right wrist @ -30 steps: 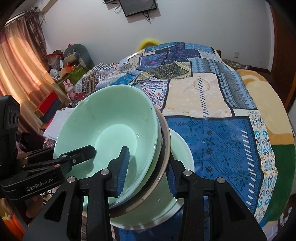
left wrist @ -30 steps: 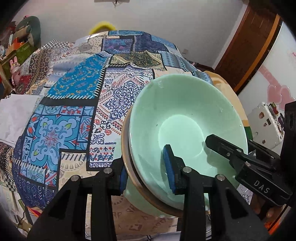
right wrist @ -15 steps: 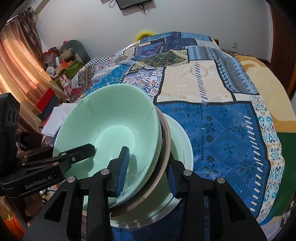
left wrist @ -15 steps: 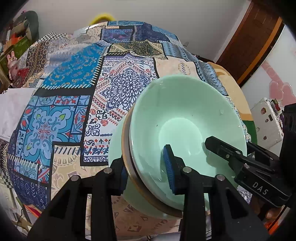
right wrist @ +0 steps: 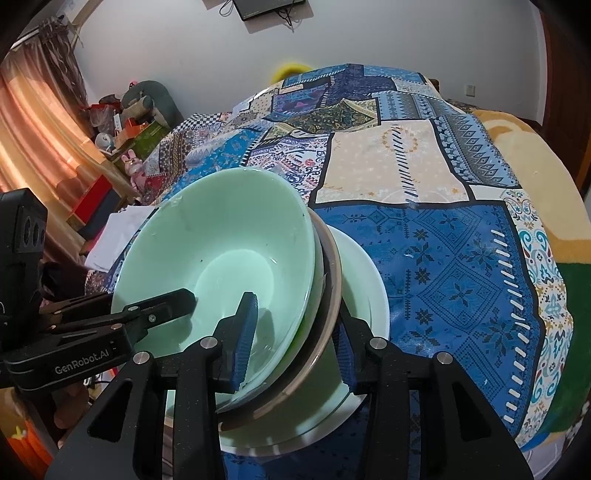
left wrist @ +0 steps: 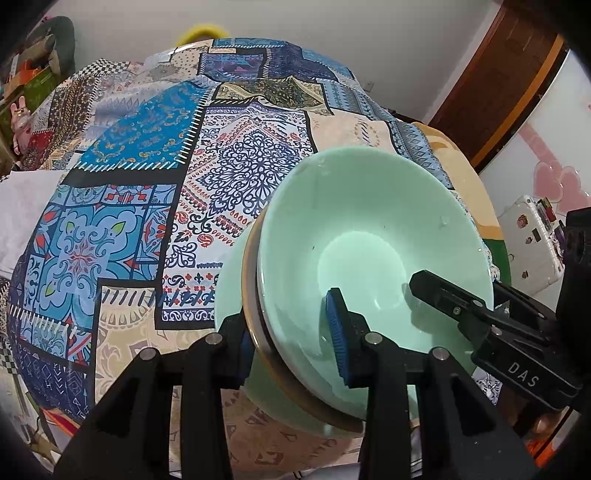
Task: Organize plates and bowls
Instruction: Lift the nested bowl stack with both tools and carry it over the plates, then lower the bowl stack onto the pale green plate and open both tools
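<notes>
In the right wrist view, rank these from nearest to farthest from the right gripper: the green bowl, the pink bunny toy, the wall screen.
1. Green bowl, clamped in the right gripper.
2. Pink bunny toy, left, beside the bed.
3. Wall screen, top, on the far wall.

A patchwork bedspread (right wrist: 424,177) in blues and creams covers the bed, a yellow object (right wrist: 290,68) peeks over its far edge, orange curtains (right wrist: 33,140) hang at the left beside cluttered boxes and toys (right wrist: 129,122), and a dark screen (right wrist: 269,7) sits on the wall.
</notes>
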Demonstrator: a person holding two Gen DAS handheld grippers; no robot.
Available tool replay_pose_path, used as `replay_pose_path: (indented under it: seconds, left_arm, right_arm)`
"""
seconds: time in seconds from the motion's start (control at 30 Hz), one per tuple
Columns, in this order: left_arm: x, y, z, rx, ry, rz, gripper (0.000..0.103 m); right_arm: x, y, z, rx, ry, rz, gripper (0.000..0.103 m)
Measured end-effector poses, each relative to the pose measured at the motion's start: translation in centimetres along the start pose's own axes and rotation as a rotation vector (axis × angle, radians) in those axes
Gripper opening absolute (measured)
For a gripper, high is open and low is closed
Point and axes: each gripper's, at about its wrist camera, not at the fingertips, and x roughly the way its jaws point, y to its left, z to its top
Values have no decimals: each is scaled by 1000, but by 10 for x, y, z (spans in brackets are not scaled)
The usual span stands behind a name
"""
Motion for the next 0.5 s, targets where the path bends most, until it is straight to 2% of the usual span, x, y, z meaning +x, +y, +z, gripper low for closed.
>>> replay_pose_path:
  seconds: [0.1,0.17,0.23,0.37,0.5]
  left_arm:
    - [-1,3,0,-10,2,2,43]
    - [-6,7,-1,-28,-10,3,53]
    - [-14,9,-2,-32,-27,11,54]
    - [-36,7,-2,-25,-75,21,57]
    - [-71,-4,-3,13,-172,40,61]
  right_arm:
    - [-4,1,-2,-6,-14,-7,43]
    - [-10,1,-3,-6,-34,-26,54]
    - [-18,1,-2,-6,-61,-34,59]
    - [-37,2,2,-2,-103,-25,60]
    - [-63,12,7,-21,-170,-16,61]
